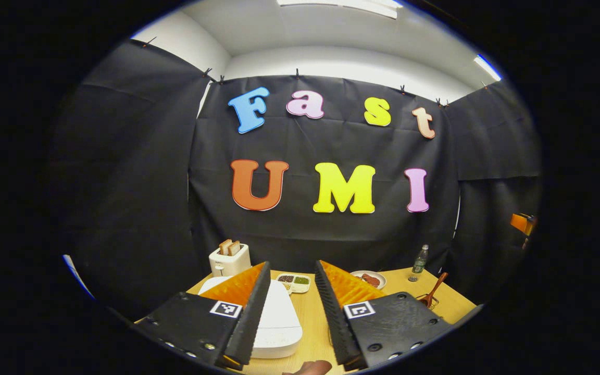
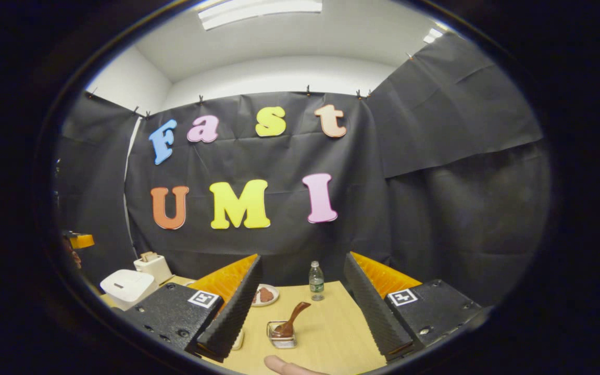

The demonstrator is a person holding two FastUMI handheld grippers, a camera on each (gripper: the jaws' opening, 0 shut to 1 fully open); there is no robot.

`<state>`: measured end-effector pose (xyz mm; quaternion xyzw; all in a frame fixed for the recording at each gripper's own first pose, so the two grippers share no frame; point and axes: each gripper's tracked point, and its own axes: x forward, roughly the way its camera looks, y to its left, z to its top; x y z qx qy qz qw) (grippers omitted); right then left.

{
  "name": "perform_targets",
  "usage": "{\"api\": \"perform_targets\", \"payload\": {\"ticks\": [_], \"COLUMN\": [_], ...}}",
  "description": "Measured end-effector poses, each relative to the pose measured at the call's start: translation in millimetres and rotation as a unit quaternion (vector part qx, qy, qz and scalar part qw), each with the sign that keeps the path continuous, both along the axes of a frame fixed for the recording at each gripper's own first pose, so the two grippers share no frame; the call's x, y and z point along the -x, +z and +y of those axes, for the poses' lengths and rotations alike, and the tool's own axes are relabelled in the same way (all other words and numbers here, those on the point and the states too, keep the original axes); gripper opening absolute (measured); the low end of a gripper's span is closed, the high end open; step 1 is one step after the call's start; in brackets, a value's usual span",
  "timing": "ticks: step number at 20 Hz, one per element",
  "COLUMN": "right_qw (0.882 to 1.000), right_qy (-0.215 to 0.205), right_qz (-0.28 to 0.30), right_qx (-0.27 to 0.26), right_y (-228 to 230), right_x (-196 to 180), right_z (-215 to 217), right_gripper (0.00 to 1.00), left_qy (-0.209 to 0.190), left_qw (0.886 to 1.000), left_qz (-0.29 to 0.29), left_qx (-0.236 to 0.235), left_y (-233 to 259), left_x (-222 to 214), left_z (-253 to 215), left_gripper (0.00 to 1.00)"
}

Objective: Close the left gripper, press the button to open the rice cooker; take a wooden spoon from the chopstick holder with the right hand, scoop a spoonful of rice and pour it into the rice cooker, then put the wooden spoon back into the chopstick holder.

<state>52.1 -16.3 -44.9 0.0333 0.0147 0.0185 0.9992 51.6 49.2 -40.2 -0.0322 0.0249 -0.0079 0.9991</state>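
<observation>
Looking through the left gripper view: my left gripper (image 1: pixel 292 312) hangs above the table (image 1: pixel 310 317), jaws spread, grasping nothing. White rice cooker (image 1: pixel 279 320) lies just beneath, lid down. Step in hand, as I judge it: clench the fingers first, then press the button squarely with the joined tips.

Right gripper view: my right gripper (image 2: pixel 300 307) likewise released, level over the table. Wooden spoon (image 2: pixel 292 319) leans in the chopstick holder (image 2: pixel 282 336), between my fingers, untouched. Rice cooker far left.

Bright ceiling lights (image 1: pixel 339 5) overhead; sharp centre, fisheye-warped edges.
</observation>
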Motion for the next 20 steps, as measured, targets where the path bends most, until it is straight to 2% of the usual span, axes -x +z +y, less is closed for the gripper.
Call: {"api": "perform_targets", "payload": {"ticks": [1,2,3,4,5,6,9,11,12,13,14,15,16,17,18,20], "right_qw": [1.0,1.0,1.0,1.0,1.0,1.0,1.0,0.999,0.999,1.0,1.0,1.0,1.0,1.0,1.0,1.0], "right_qy": [0.004,0.007,0.007,0.009,0.019,0.023,0.011,0.003,0.004,0.005,0.003,-0.001,-0.004,-0.001,0.0,-0.007], "right_qz": [0.001,0.002,0.0,0.002,0.006,0.009,0.0,0.001,-0.001,-0.001,-0.003,-0.009,-0.013,-0.015,-0.016,-0.019], "right_qx": [-0.006,-0.009,-0.01,-0.014,-0.015,-0.016,-0.027,-0.04,-0.033,-0.024,-0.014,-0.006,-0.002,-0.002,-0.002,0.0], "right_y": [0,-1,0,0,-2,-4,-3,-3,-4,-4,-5,-4,-4,-6,-10,-17], "right_x": [0,-2,-5,-7,-8,-10,-16,-17,-17,-18,-18,-18,-17,-16,-15,-14], "right_z": [2,5,6,8,14,18,13,14,15,17,17,16,15,16,18,13], "right_gripper": [1.0,1.0,1.0,1.0,1.0,1.0,1.0,1.0,0.94,0.94,1.0,0.94,1.0,0.94,1.0,1.0], "left_qy": [-0.002,-0.008,-0.014,-0.018,-0.015,-0.011,0.011,0.003,0.008,0.007,0.015,0.023,0.022,0.021,0.024,0.031], "left_qw": [1.0,1.0,1.0,1.0,1.0,1.0,0.998,0.998,0.997,0.997,0.995,0.994,0.993,0.991,0.989,0.984], "left_qz": [0.0,0.0,0.002,0.003,0.001,0.003,0.037,0.05,0.064,0.08,0.093,0.104,0.113,0.128,0.14,0.165], "left_qx": [-0.003,-0.004,-0.004,-0.009,-0.016,-0.028,-0.045,-0.041,-0.03,-0.022,-0.021,-0.025,-0.029,-0.036,-0.045,-0.056], "left_y": [-2,-3,-6,-9,-12,-15,-41,-48,-59,-67,-74,-80,-86,-96,-105,-122], "left_x": [-1,-2,-4,-5,-8,-11,-18,-15,-23,-25,-28,-31,-34,-36,-36,-40], "left_z": [2,1,1,1,6,11,29,32,32,35,41,47,49,49,52,57], "left_gripper": [0.45,0.42,0.33,0.31,0.19,0.14,0.13,0.13,0.13,0.0,0.0,0.0,0.0,0.0,0.0,0.0]}}
